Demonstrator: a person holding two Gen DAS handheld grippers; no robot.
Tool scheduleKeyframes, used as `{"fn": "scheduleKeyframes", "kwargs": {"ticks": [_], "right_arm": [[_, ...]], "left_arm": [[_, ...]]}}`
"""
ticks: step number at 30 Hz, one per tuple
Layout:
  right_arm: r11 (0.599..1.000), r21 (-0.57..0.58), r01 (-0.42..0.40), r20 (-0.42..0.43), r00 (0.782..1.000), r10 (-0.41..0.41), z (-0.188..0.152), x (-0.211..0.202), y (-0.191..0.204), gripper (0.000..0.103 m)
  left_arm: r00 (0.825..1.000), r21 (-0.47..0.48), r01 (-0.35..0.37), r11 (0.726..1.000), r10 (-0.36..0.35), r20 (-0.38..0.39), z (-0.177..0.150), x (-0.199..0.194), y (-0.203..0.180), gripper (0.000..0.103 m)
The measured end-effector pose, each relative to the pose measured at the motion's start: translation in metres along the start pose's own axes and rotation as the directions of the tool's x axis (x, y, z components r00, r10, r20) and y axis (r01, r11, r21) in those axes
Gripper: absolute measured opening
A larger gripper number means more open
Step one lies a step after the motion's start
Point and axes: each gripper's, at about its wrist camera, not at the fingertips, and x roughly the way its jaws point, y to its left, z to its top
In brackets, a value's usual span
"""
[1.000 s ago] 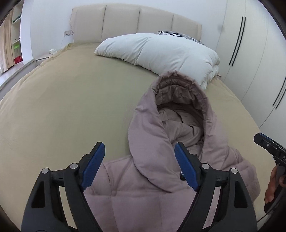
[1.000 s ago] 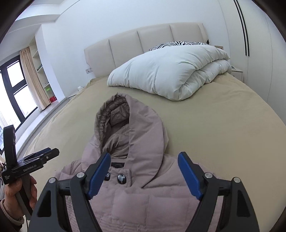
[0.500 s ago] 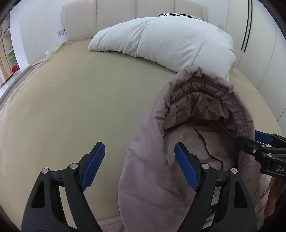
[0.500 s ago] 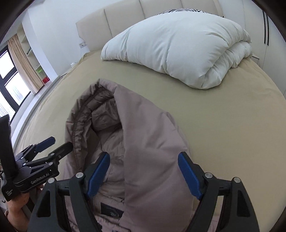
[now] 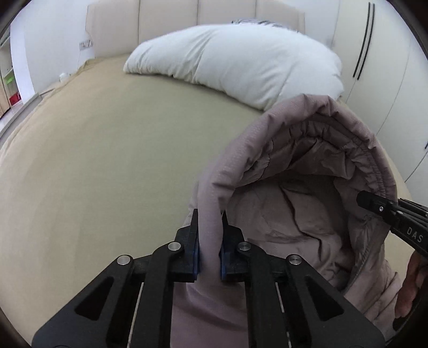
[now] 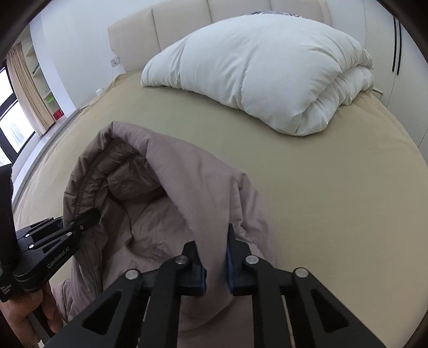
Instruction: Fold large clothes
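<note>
A dusty-pink puffer coat lies on the tan bed, its hood (image 5: 307, 166) standing open toward me. My left gripper (image 5: 210, 216) is shut on the hood's left edge. My right gripper (image 6: 214, 235) is shut on the hood's right side (image 6: 203, 187). The right gripper also shows at the right edge of the left wrist view (image 5: 385, 208), pinching the hood rim. The left gripper shows at the left of the right wrist view (image 6: 80, 222) on the opposite rim. The coat's body is mostly hidden below both grippers.
A folded white duvet (image 5: 240, 61) (image 6: 267, 75) lies near the beige headboard (image 6: 187, 24). Bare tan sheet (image 5: 93, 160) spreads left and beyond the hood. White wardrobe doors (image 5: 379, 67) stand on the right; a window and curtain (image 6: 24, 88) are at the left.
Both grippers moved forward onto the hood and closed from wide open onto its two side edges. The hood now stands pinched between them.
</note>
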Motion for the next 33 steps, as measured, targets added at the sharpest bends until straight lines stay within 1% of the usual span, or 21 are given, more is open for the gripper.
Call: {"fn": "scheduleKeyframes", "kwargs": {"ticks": [2, 4, 5, 7, 9, 11, 12, 13, 14, 15, 17, 19, 21, 22, 23, 25, 27, 29, 31, 32, 33], "right_arm": [[1.0, 0.018, -0.024, 0.054, 0.998, 0.023, -0.008, -0.025, -0.008, 0.012], [0.998, 0.033, -0.059, 0.116, 0.992, 0.055, -0.022, -0.055, -0.016, 0.011], [0.998, 0.024, -0.064, 0.15, 0.987, 0.06, -0.033, -0.072, -0.017, 0.011], [0.998, -0.001, -0.07, 0.204, 0.977, 0.068, -0.06, -0.104, -0.016, 0.011], [0.998, -0.012, -0.068, 0.247, 0.966, 0.069, -0.094, -0.133, -0.014, 0.012], [0.998, -0.014, -0.061, 0.274, 0.96, 0.063, -0.133, -0.155, -0.011, 0.012], [0.998, -0.006, -0.067, 0.287, 0.956, 0.065, -0.153, -0.163, -0.012, 0.012], [0.997, 0.012, -0.082, 0.291, 0.954, 0.075, -0.171, -0.168, -0.013, 0.012], [0.995, 0.033, -0.094, 0.287, 0.955, 0.08, -0.188, -0.17, -0.015, 0.012], [0.994, 0.05, -0.101, 0.27, 0.959, 0.084, -0.205, -0.17, -0.016, 0.012], [0.988, 0.105, -0.113, 0.228, 0.97, 0.087, -0.235, -0.165, -0.02, 0.013], [0.982, 0.135, -0.13, 0.189, 0.977, 0.103, -0.256, -0.164, -0.022, 0.016], [0.984, 0.127, -0.126, 0.167, 0.98, 0.104, -0.272, -0.171, -0.019, 0.017], [0.988, 0.103, -0.117, 0.148, 0.984, 0.101, -0.277, -0.174, -0.015, 0.018], [0.992, 0.077, -0.103, 0.142, 0.986, 0.091, -0.282, -0.179, -0.012, 0.021], [0.997, 0.023, -0.068, 0.136, 0.989, 0.065, -0.288, -0.191, -0.008, 0.037], [0.999, 0.018, -0.047, 0.137, 0.99, 0.044, -0.291, -0.203, -0.01, 0.038], [0.998, 0.024, -0.055, 0.172, 0.984, 0.05, -0.289, -0.221, -0.011, 0.038], [0.997, 0.015, -0.077, 0.224, 0.972, 0.071, -0.28, -0.238, -0.004, 0.038], [0.996, 0.004, -0.094, 0.237, 0.967, 0.09, -0.273, -0.242, 0.001, 0.038], [0.994, -0.009, -0.11, 0.244, 0.964, 0.109, -0.266, -0.244, 0.008, 0.038]], "left_arm": [[0.996, 0.025, 0.023, 0.999, -0.025, 0.082, -0.013, -0.038, -0.002, 0.009], [0.987, 0.056, 0.037, 0.998, -0.045, 0.154, -0.032, -0.075, -0.008, 0.009], [0.98, 0.072, 0.044, 0.996, -0.057, 0.191, -0.044, -0.093, -0.011, 0.009], [0.966, 0.093, 0.072, 0.993, -0.093, 0.242, -0.069, -0.125, -0.016, 0.009], [0.952, 0.103, 0.105, 0.989, -0.13, 0.277, -0.097, -0.151, -0.023, 0.009], [0.936, 0.127, 0.118, 0.985, -0.153, 0.318, -0.129, -0.172, -0.031, 0.009], [0.932, 0.131, 0.126, 0.983, -0.163, 0.325, -0.144, -0.179, -0.036, 0.009], [0.931, 0.136, 0.14, 0.981, -0.178, 0.318, -0.16, -0.182, -0.04, 0.009], [0.933, 0.137, 0.141, 0.981, -0.178, 0.314, -0.177, -0.184, -0.041, 0.009], [0.937, 0.142, 0.119, 0.983, -0.158, 0.31, -0.194, -0.184, -0.045, 0.01], [0.953, 0.151, 0.096, 0.984, -0.134, 0.271, -0.221, -0.18, -0.047, 0.011], [0.966, 0.134, 0.1, 0.986, -0.128, 0.226, -0.241, -0.178, -0.044, 0.014], [0.974, 0.095, 0.101, 0.99, -0.117, 0.192, -0.253, -0.184, -0.035, 0.015], [0.976, 0.065, 0.118, 0.991, -0.128, 0.178, -0.26, -0.188, -0.029, 0.017], [0.977, 0.05, 0.138, 0.989, -0.144, 0.159, -0.263, -0.19, -0.024, 0.018], [0.976, 0.059, 0.166, 0.984, -0.172, 0.134, -0.271, -0.198, -0.019, 0.018], [0.97, 0.055, 0.184, 0.981, -0.19, 0.151, -0.275, -0.212, -0.011, 0.018], [0.961, 0.026, 0.196, 0.98, -0.198, 0.193, -0.269, -0.229, -0.004, 0.018], [0.95, 0.01, 0.215, 0.977, -0.212, 0.229, -0.25, -0.241, -0.002, 0.018], [0.944, 0.014, 0.217, 0.976, -0.214, 0.251, -0.237, -0.243, -0.002, 0.018], [0.943, 0.026, 0.208, 0.978, -0.207, 0.261, -0.223, -0.244, -0.004, 0.018]]}}
